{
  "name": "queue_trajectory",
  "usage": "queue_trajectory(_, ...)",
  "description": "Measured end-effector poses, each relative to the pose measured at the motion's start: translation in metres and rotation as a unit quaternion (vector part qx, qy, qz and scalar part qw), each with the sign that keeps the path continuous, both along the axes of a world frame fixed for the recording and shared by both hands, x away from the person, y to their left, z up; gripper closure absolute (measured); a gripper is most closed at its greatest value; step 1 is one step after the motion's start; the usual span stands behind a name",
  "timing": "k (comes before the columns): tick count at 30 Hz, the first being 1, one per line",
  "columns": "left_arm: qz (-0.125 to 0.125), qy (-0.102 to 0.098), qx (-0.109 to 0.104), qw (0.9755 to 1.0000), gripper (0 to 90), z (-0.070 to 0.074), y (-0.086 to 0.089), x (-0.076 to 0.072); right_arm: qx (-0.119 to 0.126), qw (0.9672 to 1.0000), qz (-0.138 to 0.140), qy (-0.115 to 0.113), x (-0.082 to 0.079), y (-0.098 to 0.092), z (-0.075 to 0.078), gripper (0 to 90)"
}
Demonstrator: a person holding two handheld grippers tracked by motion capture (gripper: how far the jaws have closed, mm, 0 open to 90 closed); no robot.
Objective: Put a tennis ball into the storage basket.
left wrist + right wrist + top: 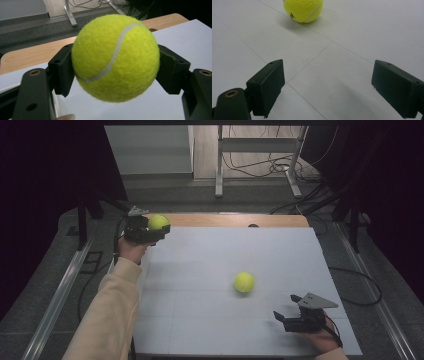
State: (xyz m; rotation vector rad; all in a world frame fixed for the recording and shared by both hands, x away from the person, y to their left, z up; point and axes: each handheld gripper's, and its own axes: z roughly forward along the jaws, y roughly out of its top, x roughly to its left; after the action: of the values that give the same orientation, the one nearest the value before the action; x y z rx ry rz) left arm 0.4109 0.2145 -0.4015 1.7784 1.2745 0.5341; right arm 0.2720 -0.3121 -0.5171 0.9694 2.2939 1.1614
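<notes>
A white table point(200, 320) is seen before a grey floor. At its ten o'clock corner a tennis ball point(158, 222), light, fuzzy and springy, is clamped across its middle by the left gripper point(152, 231). The right gripper point(287, 316) is held apart, empty, at five o'clock.

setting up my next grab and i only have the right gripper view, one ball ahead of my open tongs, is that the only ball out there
Observer: No, a second tennis ball is clamped in the left tongs.
Operator: where is that one
Observer: At the far left corner of the white board, held above it.
Operator: and mine, is it free
Observer: Yes. The loose ball sits alone mid-board, apart from the right tongs, which stand open near the board's near right edge.
</notes>
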Motion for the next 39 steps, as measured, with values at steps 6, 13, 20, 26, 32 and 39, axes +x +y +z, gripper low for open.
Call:
queue_trajectory(6, 0.009, -0.003, 0.002, 1.0000, 26.4, 0.000, 0.006, 0.000, 0.000, 1.0000, 0.000, 0.000, 0.000, 0.000, 0.000, 11.7)
queue_trajectory(13, 0.026, 0.001, 0.011, 0.9996, 26.5, -0.001, 0.017, 0.002, 0.000, 1.0000, -0.001, 0.000, 0.000, 0.000, 0.000, 11.7)
queue_trajectory(20, 0.042, 0.006, 0.014, 0.9990, 26.4, -0.002, 0.028, 0.003, -0.001, 1.0000, 0.000, 0.000, 0.000, 0.000, 0.000, 11.7)
queue_trajectory(26, 0.052, 0.011, 0.014, 0.9985, 26.4, -0.004, 0.036, 0.004, 0.000, 1.0000, 0.000, 0.000, 0.000, 0.000, 0.000, 11.8)
queue_trajectory(32, 0.061, 0.013, 0.019, 0.9979, 26.4, -0.004, 0.043, 0.004, 0.000, 1.0000, 0.000, 0.000, 0.001, 0.000, 0.000, 11.7)
queue_trajectory(39, 0.073, 0.018, 0.021, 0.9969, 26.4, -0.005, 0.054, 0.002, 0.000, 1.0000, 0.000, 0.000, 0.001, 0.000, 0.000, 11.8)
